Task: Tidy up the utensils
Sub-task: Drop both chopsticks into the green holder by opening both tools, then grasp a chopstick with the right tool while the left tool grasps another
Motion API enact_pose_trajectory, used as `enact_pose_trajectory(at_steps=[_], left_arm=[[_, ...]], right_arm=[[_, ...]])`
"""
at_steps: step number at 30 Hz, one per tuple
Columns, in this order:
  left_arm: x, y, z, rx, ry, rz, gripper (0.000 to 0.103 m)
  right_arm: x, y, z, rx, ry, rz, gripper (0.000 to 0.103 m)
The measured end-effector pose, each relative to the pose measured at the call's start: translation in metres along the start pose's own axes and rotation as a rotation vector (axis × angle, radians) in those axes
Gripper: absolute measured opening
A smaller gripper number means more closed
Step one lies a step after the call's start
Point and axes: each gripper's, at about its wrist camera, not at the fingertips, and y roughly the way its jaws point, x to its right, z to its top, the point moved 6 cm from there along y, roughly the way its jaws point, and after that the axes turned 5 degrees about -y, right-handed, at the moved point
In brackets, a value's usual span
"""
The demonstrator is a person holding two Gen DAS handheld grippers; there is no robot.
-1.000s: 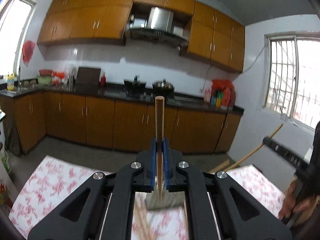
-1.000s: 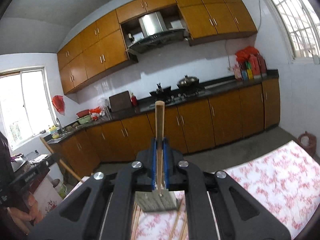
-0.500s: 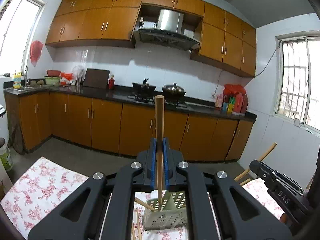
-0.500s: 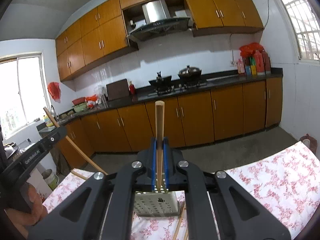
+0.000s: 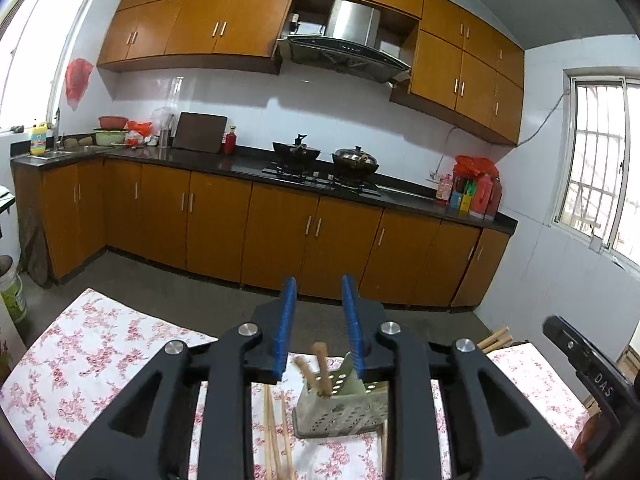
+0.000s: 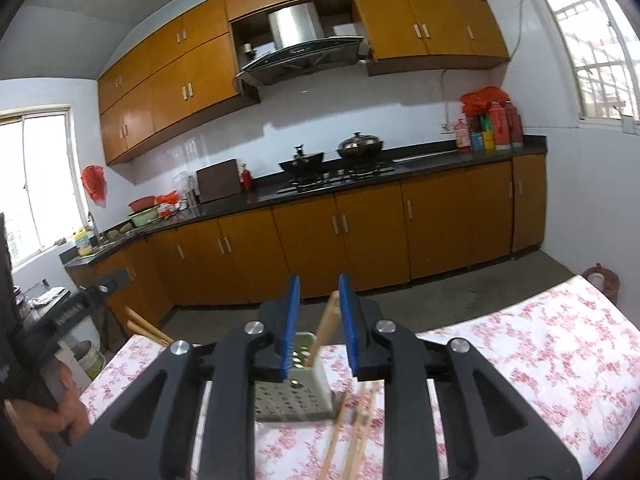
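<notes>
While both tools stand with jaws parted and nothing between them, the perforated holder sits on the floral-cloth surface, just beyond the left tool. Two chopsticks lean inside it. From the right wrist view, the right tool hangs above the same holder; one chopstick rises between its blue pads without touching. Loose chopsticks lie on the cloth, near side of the holder.
</notes>
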Motion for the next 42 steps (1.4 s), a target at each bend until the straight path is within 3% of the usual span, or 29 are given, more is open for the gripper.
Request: enact_pose_trajectory(at_steps=[5, 10, 17, 20, 28, 32, 38, 42], left_arm=[[-0.019, -0.019, -0.005, -0.017, 0.003, 0.027, 0.026], [-0.042, -0.026, -0.032, -0.066, 0.030, 0.084, 0.030], [-0.076, -0.011, -0.095, -0.205, 0.068, 0.180, 0.030], [-0.089, -0.006, -0.120, -0.273, 0.053, 0.191, 0.030], [-0.105, 0.003, -0.156, -0.367, 0.037, 0.206, 0.030], [-0.107, 0.007, -0.163, -0.391, 0.029, 0.198, 0.030], [-0.099, 0.017, -0.178, -0.452, -0.014, 0.131, 0.030], [-0.090, 0.027, -0.193, -0.507, -0.020, 0.098, 0.030]], right_arm=[[0.028, -0.013, -0.035, -0.066, 0.026, -0.063, 0.022], [0.050, 0.005, -0.095, -0.222, 0.050, -0.112, 0.022], [0.034, 0.050, -0.181, -0.475, 0.086, -0.041, 0.022], [0.024, 0.063, -0.205, -0.540, 0.073, -0.023, 0.022], [0.012, 0.093, -0.228, -0.611, 0.009, -0.050, 0.021], [0.014, 0.094, -0.234, -0.620, -0.022, -0.086, 0.008], [0.057, 0.084, -0.233, -0.597, 0.039, -0.206, 0.008], [0.078, 0.077, -0.234, -0.590, 0.078, -0.230, 0.008]])
